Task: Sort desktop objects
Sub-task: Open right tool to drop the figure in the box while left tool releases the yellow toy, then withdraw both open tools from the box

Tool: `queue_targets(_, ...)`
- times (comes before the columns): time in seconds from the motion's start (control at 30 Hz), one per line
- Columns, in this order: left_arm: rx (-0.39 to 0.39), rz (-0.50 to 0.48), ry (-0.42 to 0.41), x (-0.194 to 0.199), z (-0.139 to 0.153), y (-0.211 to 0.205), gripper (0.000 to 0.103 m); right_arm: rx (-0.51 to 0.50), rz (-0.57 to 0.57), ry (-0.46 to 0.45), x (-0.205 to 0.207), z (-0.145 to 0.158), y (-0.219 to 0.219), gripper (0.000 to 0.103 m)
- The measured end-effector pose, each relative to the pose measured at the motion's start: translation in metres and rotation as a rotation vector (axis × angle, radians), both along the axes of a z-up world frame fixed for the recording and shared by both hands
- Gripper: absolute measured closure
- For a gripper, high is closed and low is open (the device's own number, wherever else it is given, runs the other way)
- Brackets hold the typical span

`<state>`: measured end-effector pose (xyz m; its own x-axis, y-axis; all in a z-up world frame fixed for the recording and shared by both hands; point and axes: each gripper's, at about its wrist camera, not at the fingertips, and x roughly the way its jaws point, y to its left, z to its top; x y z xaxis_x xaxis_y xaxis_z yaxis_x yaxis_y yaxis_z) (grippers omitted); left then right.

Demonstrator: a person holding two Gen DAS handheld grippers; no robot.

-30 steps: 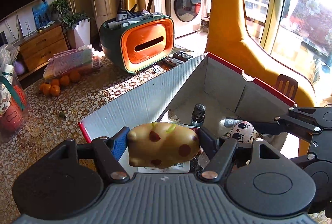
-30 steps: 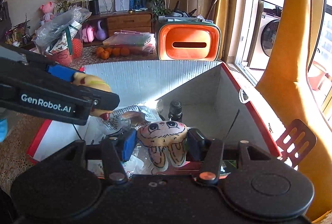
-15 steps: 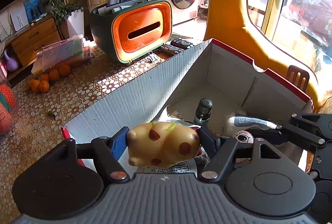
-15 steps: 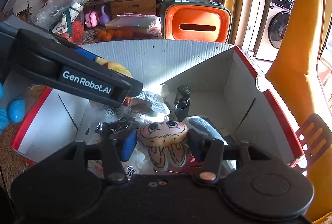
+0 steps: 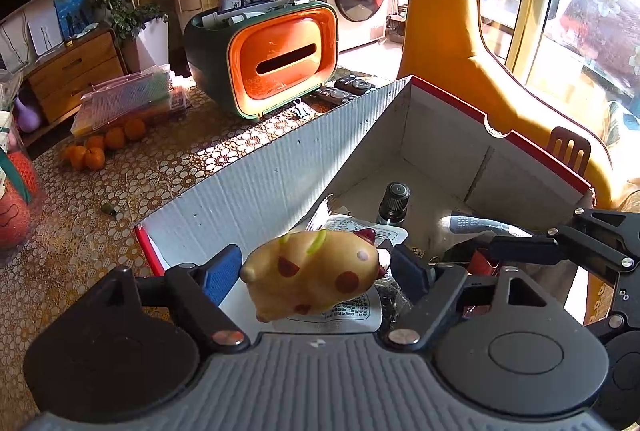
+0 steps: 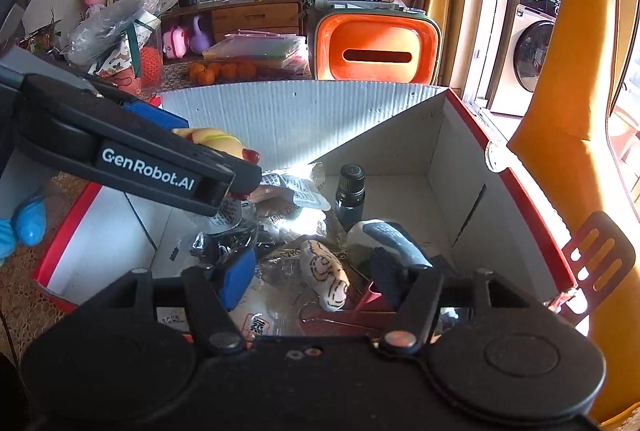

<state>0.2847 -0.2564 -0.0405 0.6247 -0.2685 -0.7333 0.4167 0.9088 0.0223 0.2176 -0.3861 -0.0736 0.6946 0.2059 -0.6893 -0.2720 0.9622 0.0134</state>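
Released since 0.5 s ago, the white cartoon-face plush [image 6: 325, 280] now lies on its side among the wrappers in the red-rimmed cardboard box [image 6: 532, 199], at lower centre of the right wrist view. The right gripper [image 6: 316, 271] stands spread, its 2 fingers apart on either side of the plush and not touching it. The left gripper [image 5: 316, 269] pinches the yellow spotted toy [image 5: 314, 273] between its blue pad and dark pad, at lower centre of the left wrist view, above the box's near corner. Inside the box, a dark dropper bottle [image 6: 350, 191] stands upright near mid-frame, with a grey-handled tool [image 6: 390, 237] lying just to its right. An orange-fronted tissue box [image 5: 276, 61] sits on the patterned tabletop [image 5: 132, 187] beyond the cardboard, in the upper centre; oranges [image 5: 100, 147] lie at left.
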Motion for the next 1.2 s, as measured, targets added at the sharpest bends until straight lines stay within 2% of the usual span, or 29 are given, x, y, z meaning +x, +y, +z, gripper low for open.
queue_targets(0.13,-0.021,0.005,-0.009,-0.008,0.007,0.009,0.021,0.006,0.005,-0.013,-0.007,0.006,0.001,0.031)
queue_targets(0.7,-0.108,0.023,-0.073,-0.06,0.038,0.049,0.02,0.016,0.018,-0.096,-0.041,0.04,0.014,0.026)
queue_targets(1.0,-0.131,0.013,-0.092,-0.096,0.042,0.066,0.02,0.021,0.014,-0.118,-0.065,0.052,0.021,0.025)
queue_targets(1.2,-0.145,0.026,-0.116,-0.118,0.045,0.08,0.02,0.043,-0.006,-0.132,-0.079,0.057,0.022,0.021)
